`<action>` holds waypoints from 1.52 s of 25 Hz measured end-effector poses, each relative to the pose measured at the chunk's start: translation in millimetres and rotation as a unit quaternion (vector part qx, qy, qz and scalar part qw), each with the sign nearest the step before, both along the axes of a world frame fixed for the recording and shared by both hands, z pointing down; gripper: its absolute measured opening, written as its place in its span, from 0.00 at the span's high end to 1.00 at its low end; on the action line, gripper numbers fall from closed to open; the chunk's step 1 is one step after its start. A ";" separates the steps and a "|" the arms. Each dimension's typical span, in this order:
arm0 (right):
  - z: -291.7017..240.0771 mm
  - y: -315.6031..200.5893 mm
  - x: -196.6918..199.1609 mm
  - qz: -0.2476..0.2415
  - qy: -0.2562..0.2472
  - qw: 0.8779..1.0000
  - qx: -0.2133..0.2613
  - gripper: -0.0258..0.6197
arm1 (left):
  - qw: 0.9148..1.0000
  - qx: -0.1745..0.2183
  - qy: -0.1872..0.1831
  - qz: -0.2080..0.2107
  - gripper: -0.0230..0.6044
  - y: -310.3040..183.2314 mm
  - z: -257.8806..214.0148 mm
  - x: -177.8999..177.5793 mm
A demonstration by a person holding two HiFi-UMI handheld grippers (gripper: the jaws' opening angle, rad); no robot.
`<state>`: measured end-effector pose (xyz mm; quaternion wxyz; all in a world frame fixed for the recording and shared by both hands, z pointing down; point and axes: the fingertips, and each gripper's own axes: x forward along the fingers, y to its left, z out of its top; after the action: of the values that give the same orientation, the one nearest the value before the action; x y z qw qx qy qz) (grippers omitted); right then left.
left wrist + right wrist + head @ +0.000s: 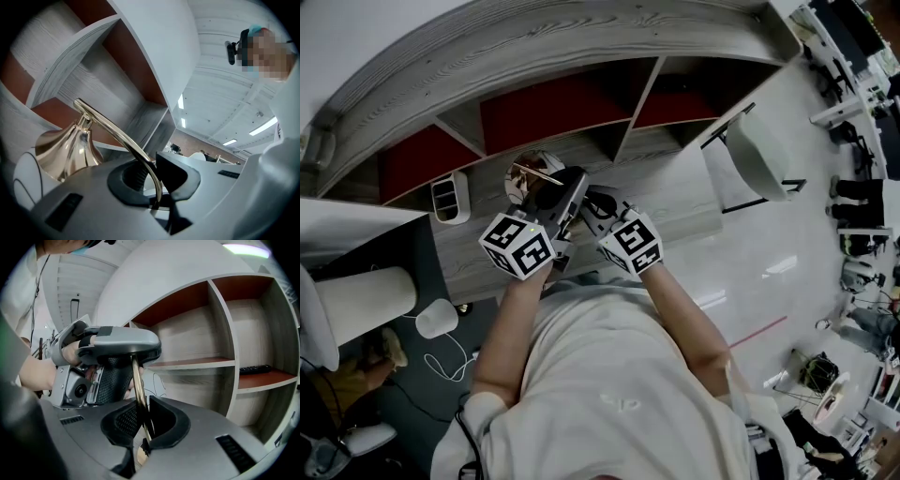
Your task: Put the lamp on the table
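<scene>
A gold lamp (528, 174) with a bell-shaped shade (65, 150) and a thin curved stem (112, 129) is over the grey wood tabletop (675, 202), in front of the shelf unit. Both grippers are at its stem. My left gripper (567, 190) (150, 180) has the stem between its jaws. The stem lies against the right pad, and a thin dark gap shows at the left pad. My right gripper (595, 204) (140, 420) is shut on the stem (137, 380), just below the left gripper's body (112, 348). The lamp's base is hidden.
The curved shelf unit (553, 112) with red-backed compartments stands just behind the lamp. A white device (448, 197) sits on the tabletop at left. A remote (255, 369) lies on one shelf. A white chair (759, 155) stands at right, a white cylinder (366, 292) at left.
</scene>
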<state>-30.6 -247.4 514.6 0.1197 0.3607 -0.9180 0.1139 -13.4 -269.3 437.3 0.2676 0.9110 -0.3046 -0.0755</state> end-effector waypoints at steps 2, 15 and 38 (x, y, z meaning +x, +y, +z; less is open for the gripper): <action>-1.2 0.4 0.6 0.004 0.010 1.000 0.003 0.91 | 1.000 0.008 -0.016 -0.006 0.86 0.9 0.1 -0.9; -22.4 15.2 24.1 0.006 -0.010 1.000 -0.006 0.75 | 0.998 0.003 -0.047 -0.043 0.71 22.6 3.5 -20.0; -108.2 70.2 76.0 0.004 -0.035 0.998 0.046 0.90 | 0.969 0.097 -0.163 -0.158 0.93 109.6 -31.4 -93.1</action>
<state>45.4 -177.1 406.4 0.0704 0.3657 -0.9242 0.0846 -106.4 -159.7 405.9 0.1097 0.8731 -0.4751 0.0039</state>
